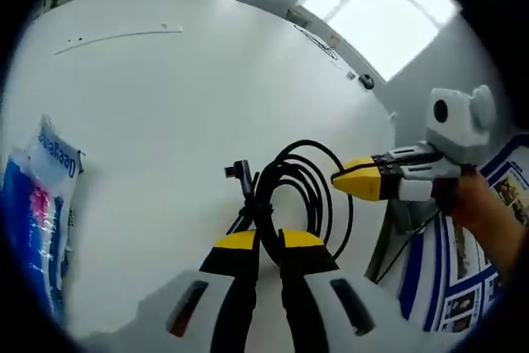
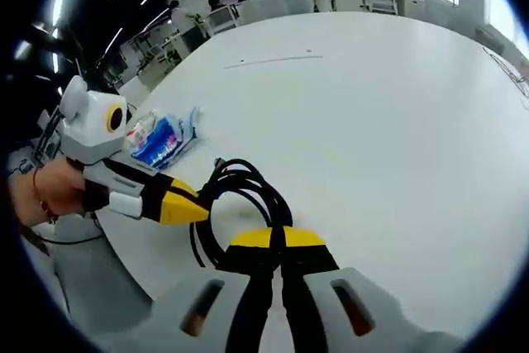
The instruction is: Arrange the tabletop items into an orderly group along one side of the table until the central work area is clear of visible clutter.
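Left gripper view: left gripper (image 1: 269,241) has its 2 yellow-tipped jaws pinched on the coiled black cable (image 1: 299,183), near the white table's (image 1: 182,97) edge. Blue/white packet (image 1: 43,204) sits far left, text too blurry to read tbh. Right gripper (image 1: 351,178) pokes in w/ its tips pressed together, touching the coil.

Right gripper view: right gripper (image 2: 275,240) jaws together at the cable (image 2: 240,188); can't tell if it's actually gripping. Left gripper (image 2: 186,204) clamps the coil; packet (image 2: 161,140) sits beyond it.

The wide, white, smooth surface (image 1: 207,97) carries a coiled black cable (image 1: 293,192) near its edge. A blue and white plastic packet (image 1: 37,204) lies flat well apart from the cable. Far across, a thin pale strip (image 1: 120,36) rests on it.
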A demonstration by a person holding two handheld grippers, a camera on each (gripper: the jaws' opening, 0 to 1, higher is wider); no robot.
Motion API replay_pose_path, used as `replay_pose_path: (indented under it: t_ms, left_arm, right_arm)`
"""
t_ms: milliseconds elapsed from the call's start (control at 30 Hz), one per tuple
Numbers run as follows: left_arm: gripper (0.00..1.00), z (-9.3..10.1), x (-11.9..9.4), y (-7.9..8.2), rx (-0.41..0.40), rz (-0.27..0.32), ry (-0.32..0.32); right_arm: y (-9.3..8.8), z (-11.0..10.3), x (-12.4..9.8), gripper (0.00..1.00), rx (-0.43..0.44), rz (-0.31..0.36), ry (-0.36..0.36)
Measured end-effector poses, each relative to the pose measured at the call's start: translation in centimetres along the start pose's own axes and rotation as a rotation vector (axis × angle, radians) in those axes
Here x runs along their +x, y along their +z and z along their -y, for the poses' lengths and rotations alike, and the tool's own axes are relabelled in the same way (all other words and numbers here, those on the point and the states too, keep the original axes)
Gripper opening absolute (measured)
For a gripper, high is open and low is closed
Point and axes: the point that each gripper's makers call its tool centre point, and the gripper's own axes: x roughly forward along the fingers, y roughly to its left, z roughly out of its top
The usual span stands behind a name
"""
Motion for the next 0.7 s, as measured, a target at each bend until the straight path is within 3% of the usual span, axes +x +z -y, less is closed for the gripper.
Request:
replay_pose_path:
  t_ms: [700]
  left_arm:
    - [0.06,-1.4,1.9,-0.5,-0.071,-0.021,0.008]
  right_arm:
    - [-1.1,1.4,2.1,0.0,0.04,-0.025,-0.009]
